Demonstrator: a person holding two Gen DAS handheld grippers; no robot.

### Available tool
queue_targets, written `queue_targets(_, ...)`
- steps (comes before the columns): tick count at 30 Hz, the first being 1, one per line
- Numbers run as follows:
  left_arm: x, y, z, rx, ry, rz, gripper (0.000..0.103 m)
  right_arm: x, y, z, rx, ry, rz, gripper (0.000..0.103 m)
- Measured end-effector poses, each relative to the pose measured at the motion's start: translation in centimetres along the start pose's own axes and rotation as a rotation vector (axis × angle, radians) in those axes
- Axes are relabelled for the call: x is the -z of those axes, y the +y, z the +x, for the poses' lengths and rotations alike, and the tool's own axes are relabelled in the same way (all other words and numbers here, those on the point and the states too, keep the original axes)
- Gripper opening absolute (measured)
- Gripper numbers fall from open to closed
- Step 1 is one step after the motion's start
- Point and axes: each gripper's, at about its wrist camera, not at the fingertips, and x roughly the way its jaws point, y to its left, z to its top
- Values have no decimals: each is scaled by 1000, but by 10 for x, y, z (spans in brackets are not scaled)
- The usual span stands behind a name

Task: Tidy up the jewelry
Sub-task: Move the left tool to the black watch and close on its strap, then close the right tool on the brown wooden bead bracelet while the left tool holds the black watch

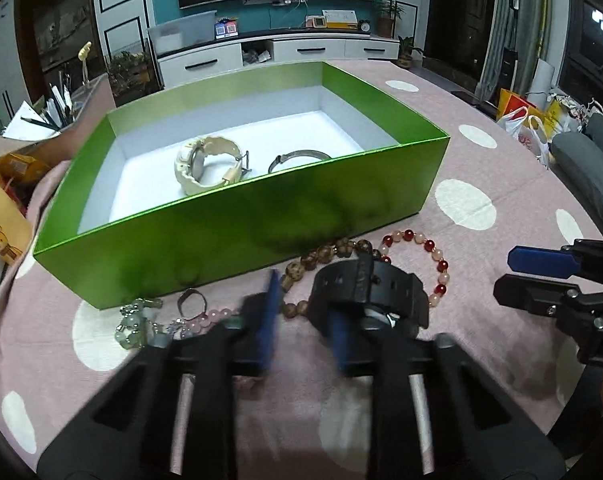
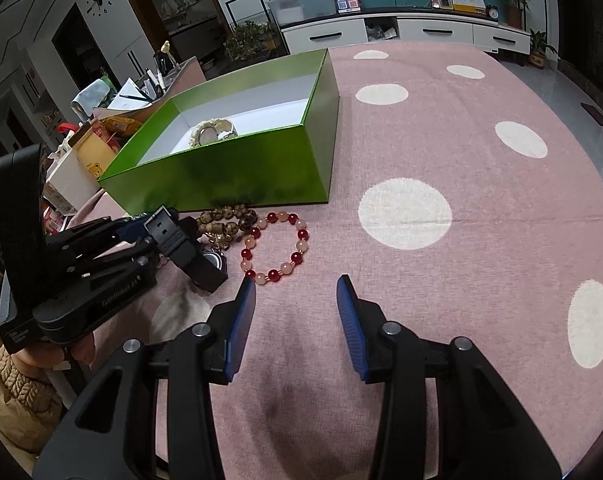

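A green box (image 1: 237, 216) with a white inside holds a cream watch (image 1: 209, 164) and a metal bangle (image 1: 297, 158). In front of it lie a brown bead bracelet (image 1: 301, 268), a red and pink bead bracelet (image 1: 429, 264), a ring (image 1: 191, 302) and a pale green bead piece (image 1: 131, 324). My left gripper (image 1: 305, 320) has one finger inside the band of a black watch (image 1: 369, 292), its jaws apart and blurred. In the right wrist view my right gripper (image 2: 297, 304) is open and empty, just right of the red bracelet (image 2: 275, 246); the black watch (image 2: 185, 244) hangs at the left gripper's tips.
The table has a pink cloth with white dots (image 2: 405, 212). Cartons and a pencil holder (image 1: 49, 116) stand past the table's left edge. Bags (image 1: 529, 120) and a grey chair are at the right. The right gripper also shows in the left wrist view (image 1: 513, 276).
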Motion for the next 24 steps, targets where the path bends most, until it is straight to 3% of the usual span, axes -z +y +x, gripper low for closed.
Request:
queue_targets(2, 0, 2, -2, 5, -11, -14, 5, -1, 1, 3, 3, 5, -3, 43)
queue_targets(8, -1, 31, -37, 46, -77, -144, 4, -6, 11, 9, -9, 7, -35, 43)
queue_targets(14, 10, 66, -70, 24, -117, -252, 4, -8, 28, 21, -38, 20, -101, 43)
queue_targets(19, 22, 81, -82, 8, -122, -298, 4, -17, 54, 33, -87, 21, -220, 43)
queue_targets(24, 26, 88, -86, 23, -129, -325, 5, -31, 87, 46, -111, 35, -422, 43)
